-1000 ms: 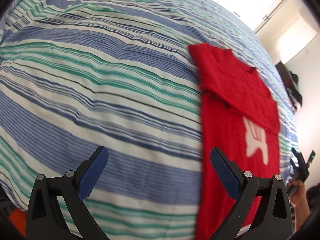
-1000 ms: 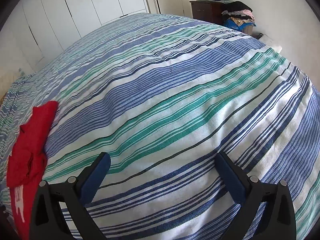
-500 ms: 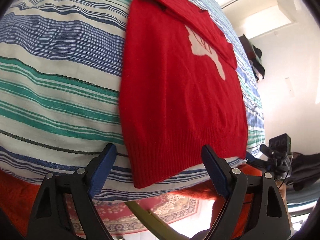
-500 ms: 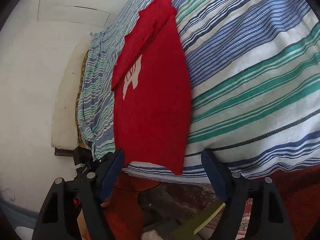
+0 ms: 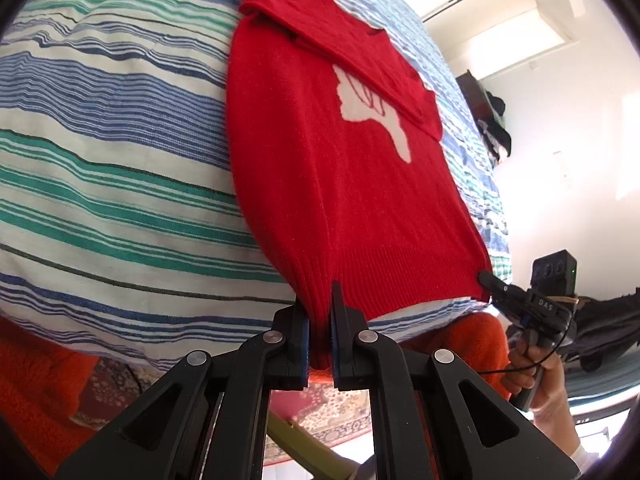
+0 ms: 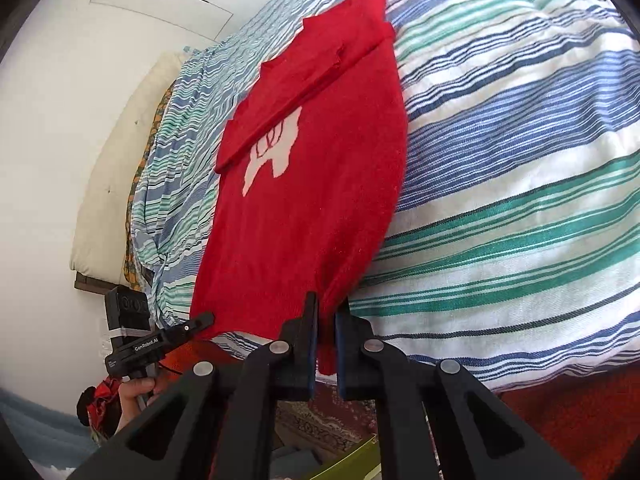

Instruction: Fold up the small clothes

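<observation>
A small red knitted sweater (image 5: 336,168) with a white motif lies flat on the striped bed, sleeves folded across its top; its ribbed hem hangs at the bed's near edge. My left gripper (image 5: 319,340) is shut on the hem's left corner. My right gripper (image 6: 326,340) is shut on the hem's right corner of the sweater (image 6: 304,184). Each gripper also shows in the other's view: the right gripper (image 5: 486,280) at the hem's far corner, and the left gripper (image 6: 204,318) likewise.
The bed cover (image 5: 112,168) has blue, green and white stripes. A patterned rug (image 5: 320,412) and orange fabric (image 5: 36,384) lie below the bed edge. A dark dresser with clothes (image 5: 488,120) stands by the far wall. A cream pillow (image 6: 120,168) lies at the bed's head.
Both grippers were open over the bed a second ago. They came to the sweater's hem at the bed edge and shut on its two corners.
</observation>
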